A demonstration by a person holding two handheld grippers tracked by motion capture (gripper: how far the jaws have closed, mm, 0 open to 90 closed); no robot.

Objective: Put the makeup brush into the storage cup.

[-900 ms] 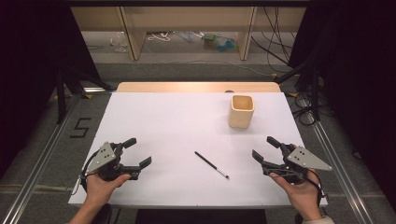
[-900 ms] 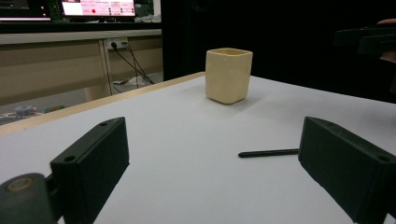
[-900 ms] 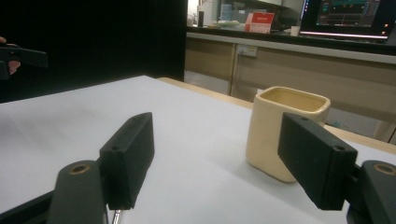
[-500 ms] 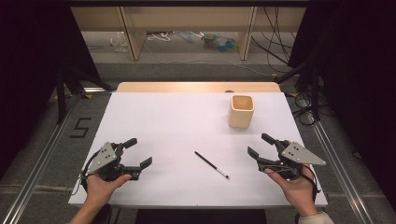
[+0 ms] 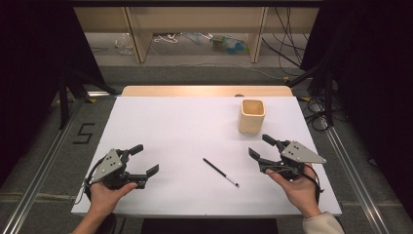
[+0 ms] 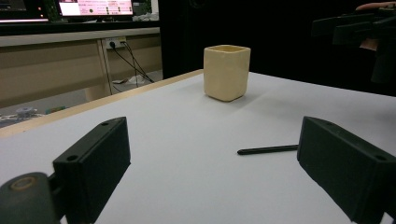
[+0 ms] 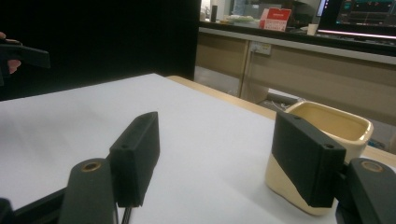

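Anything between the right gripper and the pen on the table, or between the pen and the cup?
Nothing visible. The right gripper, jaws open, faces bare white table toward the pen, and the stretch from pen to cup is bare too.

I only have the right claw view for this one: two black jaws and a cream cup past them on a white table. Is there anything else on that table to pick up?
Observer: Yes. In the high view a black pen lies flat on the white table, between the two claws.
Operator: Which claw is nearer to it?
Observer: The right claw, by a little. It is open with nothing between its jaws, just right of the pen's near end.
Operator: Is the left claw holding anything?
Observer: No. The left claw is open and empty, held low over the table's front left part.
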